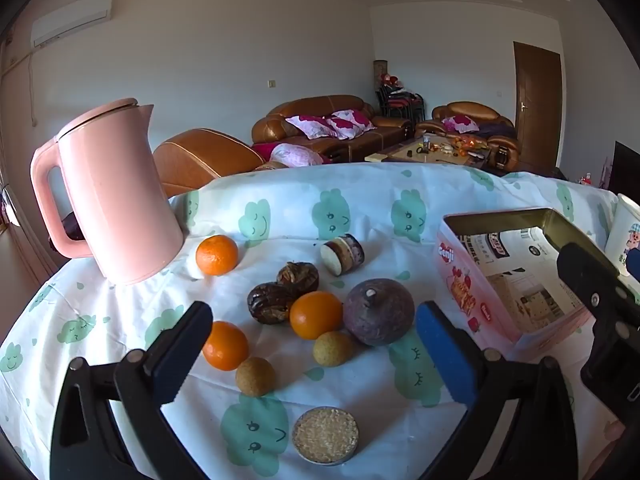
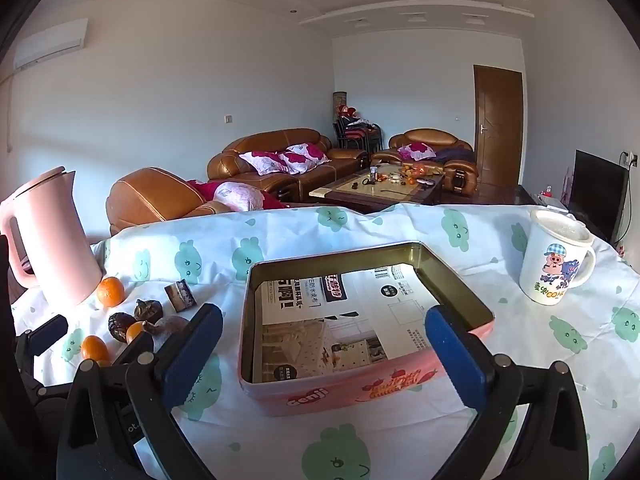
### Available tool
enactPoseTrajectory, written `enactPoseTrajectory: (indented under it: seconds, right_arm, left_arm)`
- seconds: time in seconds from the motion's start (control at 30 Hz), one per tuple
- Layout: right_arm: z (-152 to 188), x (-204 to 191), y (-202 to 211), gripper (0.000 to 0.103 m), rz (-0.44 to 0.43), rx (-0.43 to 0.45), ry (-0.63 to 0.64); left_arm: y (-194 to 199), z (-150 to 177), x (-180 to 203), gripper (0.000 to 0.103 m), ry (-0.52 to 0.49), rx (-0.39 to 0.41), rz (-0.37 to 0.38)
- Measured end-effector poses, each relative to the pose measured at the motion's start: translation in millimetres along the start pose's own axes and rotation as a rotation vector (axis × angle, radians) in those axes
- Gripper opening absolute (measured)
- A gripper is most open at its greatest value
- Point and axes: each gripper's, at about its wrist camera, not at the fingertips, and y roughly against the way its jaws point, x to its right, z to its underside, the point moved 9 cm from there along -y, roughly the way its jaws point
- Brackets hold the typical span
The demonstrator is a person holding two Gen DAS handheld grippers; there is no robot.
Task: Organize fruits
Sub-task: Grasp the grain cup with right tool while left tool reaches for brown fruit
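Three oranges lie on the cloth in the left wrist view: one by the kettle (image 1: 217,254), one in the middle (image 1: 316,314), one near my left finger (image 1: 225,345). Beside them sit a dark purple fruit (image 1: 378,312), two wrinkled brown fruits (image 1: 269,303), two small tan balls (image 1: 333,348) and a cut piece (image 1: 342,254). My left gripper (image 1: 312,354) hovers open above this cluster, holding nothing. The pink tin (image 2: 360,390), paper-lined and without fruit, sits under my right gripper (image 2: 324,354), which is open and holds nothing. Both grippers' jaws stand wide apart.
A pink kettle (image 1: 116,196) stands at the table's left. A white cartoon mug (image 2: 556,260) stands right of the tin. A round dish of grains (image 1: 325,434) lies near the front edge. The tablecloth (image 2: 400,224) ends at the far edge, with sofas beyond.
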Motion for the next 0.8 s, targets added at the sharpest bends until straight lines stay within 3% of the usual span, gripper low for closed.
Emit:
enactPoseTrajectory:
  seconds: [0.8]
  right_arm:
    - [1.4,-7.2,-0.1,0.102,-0.012,-0.004,0.018]
  left_arm:
    - [3.1,0.0,-8.3,0.103,0.029,0.028,-0.004]
